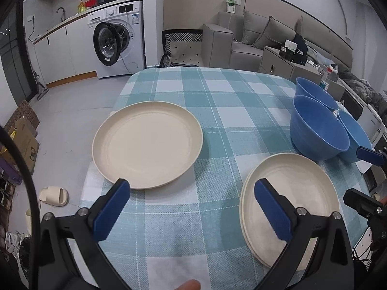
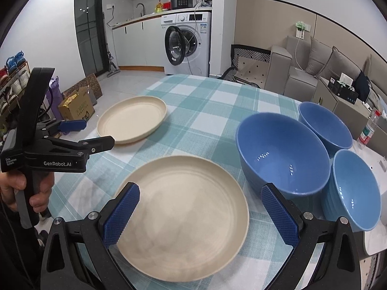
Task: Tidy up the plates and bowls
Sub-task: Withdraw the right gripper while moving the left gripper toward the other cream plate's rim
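A checked tablecloth (image 1: 217, 101) carries one cream plate (image 1: 147, 145) (image 2: 133, 118) on the left. A stack of two cream plates (image 1: 302, 181) (image 2: 188, 217) lies nearer on the right. Three blue bowls (image 1: 319, 130) (image 2: 283, 159) cluster at the right edge, beside that stack. My left gripper (image 1: 191, 183) (image 2: 99, 133) hovers open and empty between the single plate and the stack. My right gripper (image 2: 200, 188) hangs open and empty above the stack; one of its fingers (image 1: 370, 155) shows at the right border of the left wrist view.
A hand (image 2: 36, 193) holds the left gripper's handle. A water bottle (image 2: 367, 130) stands behind the bowls. Beyond the table are a washing machine (image 1: 116, 41), a grey sofa (image 1: 254, 36) and a patterned chair (image 1: 183, 48). Boxes (image 2: 77, 106) and a slipper (image 1: 54, 195) lie on the floor.
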